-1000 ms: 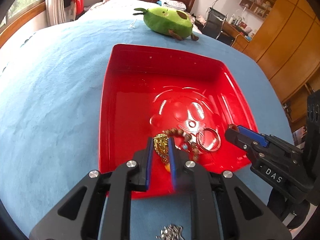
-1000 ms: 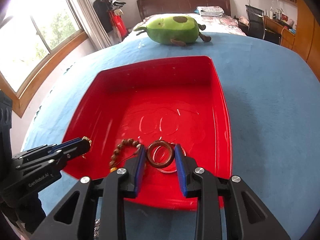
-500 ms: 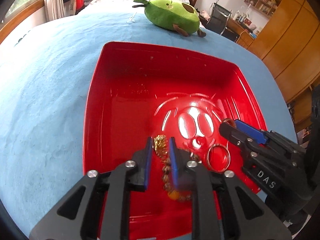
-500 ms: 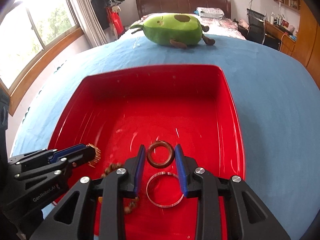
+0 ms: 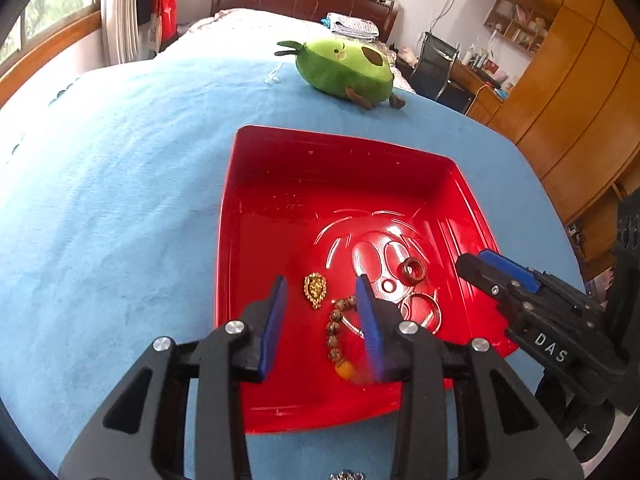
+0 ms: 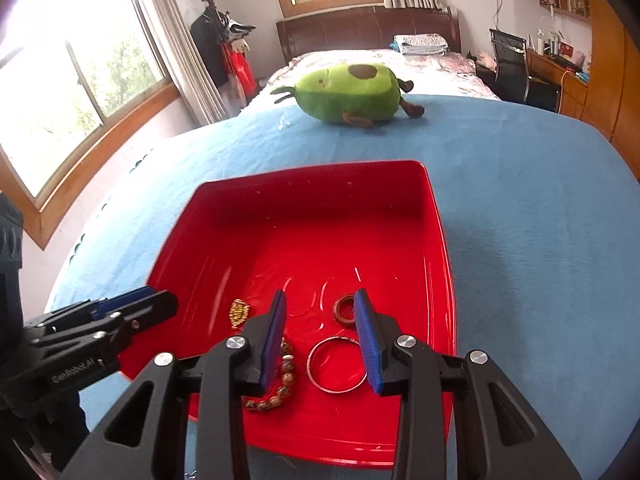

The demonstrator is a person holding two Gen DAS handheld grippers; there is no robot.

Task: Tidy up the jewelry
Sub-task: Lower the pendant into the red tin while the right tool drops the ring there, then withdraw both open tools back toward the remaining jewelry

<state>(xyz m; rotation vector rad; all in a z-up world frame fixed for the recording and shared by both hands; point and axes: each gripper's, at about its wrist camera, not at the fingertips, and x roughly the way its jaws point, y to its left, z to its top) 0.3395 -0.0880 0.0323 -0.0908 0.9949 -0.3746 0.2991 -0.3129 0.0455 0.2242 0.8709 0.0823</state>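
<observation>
A red tray (image 5: pixel 340 138) (image 6: pixel 312 172) sits on a blue cloth. On its floor lie a gold pendant (image 5: pixel 315 289) (image 6: pixel 239 312), a brown ring (image 5: pixel 414 270) (image 6: pixel 345 310), a silver bangle (image 5: pixel 422 309) (image 6: pixel 337 364) and a bead bracelet (image 5: pixel 335 322) (image 6: pixel 282 376). My left gripper (image 5: pixel 321 284) (image 6: pixel 158 298) hovers over the tray's near left; its jaws are opening, with the pendant lying free below them. My right gripper (image 6: pixel 320 296) (image 5: pixel 474 260) is open above the near right, and the brown ring lies loose beside its right finger.
A green avocado plush toy (image 5: pixel 346 70) (image 6: pixel 352 92) lies on the cloth beyond the tray. A small silvery piece (image 5: pixel 346 475) shows on the cloth at the near edge, below my left gripper. Behind are a bed, a desk chair and wooden cupboards.
My left gripper has let go of the gold pendant, my right of the brown ring; both now lie in the tray. Both grippers have spread their fingers and drawn back.
</observation>
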